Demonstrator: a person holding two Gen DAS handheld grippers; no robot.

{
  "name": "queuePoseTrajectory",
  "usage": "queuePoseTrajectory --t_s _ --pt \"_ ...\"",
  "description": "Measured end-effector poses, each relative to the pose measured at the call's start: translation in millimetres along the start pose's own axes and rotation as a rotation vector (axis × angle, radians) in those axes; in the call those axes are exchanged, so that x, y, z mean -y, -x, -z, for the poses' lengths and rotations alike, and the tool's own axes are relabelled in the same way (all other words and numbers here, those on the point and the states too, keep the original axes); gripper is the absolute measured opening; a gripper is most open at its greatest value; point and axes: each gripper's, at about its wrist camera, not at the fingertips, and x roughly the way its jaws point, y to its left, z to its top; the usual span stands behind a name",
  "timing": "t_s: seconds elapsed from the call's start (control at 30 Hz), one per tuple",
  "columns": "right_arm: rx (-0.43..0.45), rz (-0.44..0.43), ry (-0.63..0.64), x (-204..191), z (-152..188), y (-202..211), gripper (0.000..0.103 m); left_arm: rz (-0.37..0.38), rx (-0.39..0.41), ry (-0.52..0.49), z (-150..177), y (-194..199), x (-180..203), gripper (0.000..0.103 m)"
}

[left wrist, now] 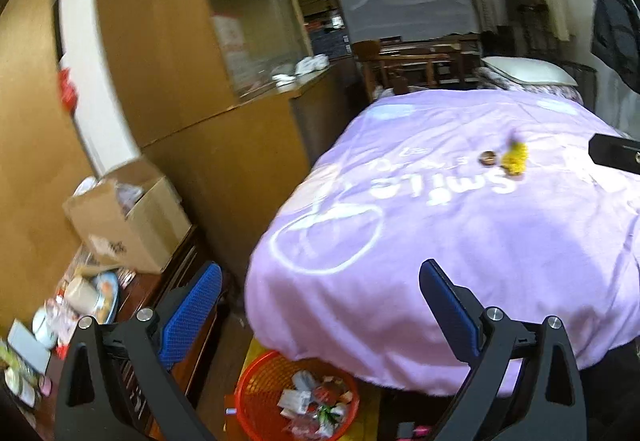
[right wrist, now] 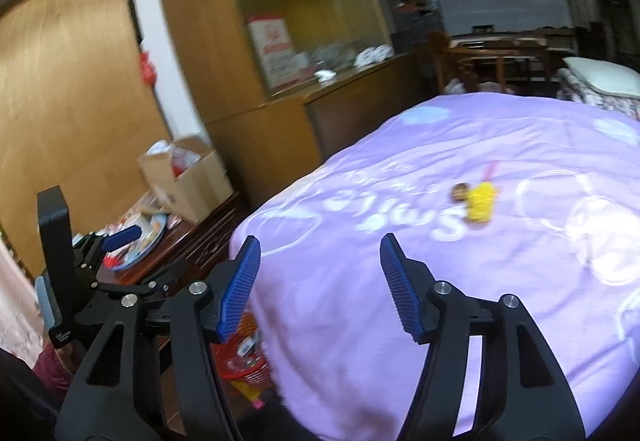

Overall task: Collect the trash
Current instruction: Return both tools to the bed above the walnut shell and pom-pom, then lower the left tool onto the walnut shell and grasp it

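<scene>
Both hand-held grippers spread, empty; red basket (left wrist: 296, 397) beside bed (left wrist: 460, 241); cardboard box (left wrist: 132, 225) nearby.

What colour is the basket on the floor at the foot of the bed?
The basket is orange-red plastic mesh, already holding wrappers. It shows best in the left wrist view.

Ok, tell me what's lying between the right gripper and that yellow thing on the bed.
Nothing visible. The right gripper is open and empty, and only bare purple blanket lies between it and the yellow item. A small brown round object touches or nearly touches the yellow item's left side, off the direct line.
</scene>
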Motion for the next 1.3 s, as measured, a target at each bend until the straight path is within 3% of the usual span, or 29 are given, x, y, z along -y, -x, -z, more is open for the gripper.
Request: queuePoseTrajectory --t_s 0.33,0.7,0.9,1.1,1.3 --pt "0.036 0.168 -0.13 87 -7 0 0.066 0.137 -0.012 -0.104 -30 -47 78 0.097" --pt "-0.058 0.396 -0.228 179 10 -27 0.066 0.228 -0.124 -0.122 -40 -129 130 0.097" --pt "-0.091 0.457 -0.249 206 11 -42 0.067 0.247 -0.161 -0.128 -47 -161 151 0.097" --pt "-0.13 0.51 -0.203 210 15 -63 0.076 0.262 -0.176 -0.132 -55 -184 167 0.097" --pt "-0.196 0.485 -0.241 220 18 -73 0.079 0.28 -0.19 -0.128 -58 -200 178 0.097"
